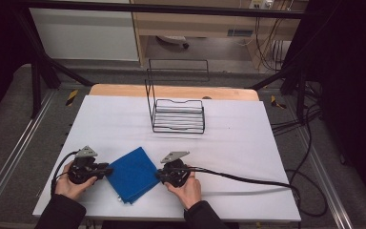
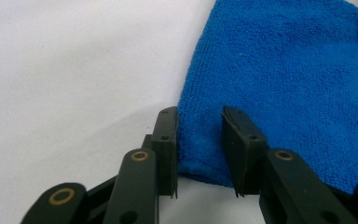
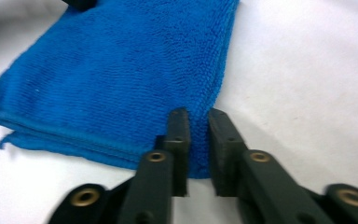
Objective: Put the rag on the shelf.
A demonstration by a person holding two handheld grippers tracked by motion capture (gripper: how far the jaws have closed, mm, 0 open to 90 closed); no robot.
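Near the front edge of the white table (image 1: 248, 143) I see a folded blue cloth (image 1: 132, 174) lying flat between my two grippers. My left gripper (image 2: 199, 154) sits at the cloth's left corner, jaws parted with that corner lying in the gap, not pinched. My right gripper (image 3: 198, 154) is at the cloth's right corner, jaws narrowly apart over its edge, also unclenched. Farther back, a black wire rack (image 1: 178, 112) stands at mid-table, well apart from the cloth.
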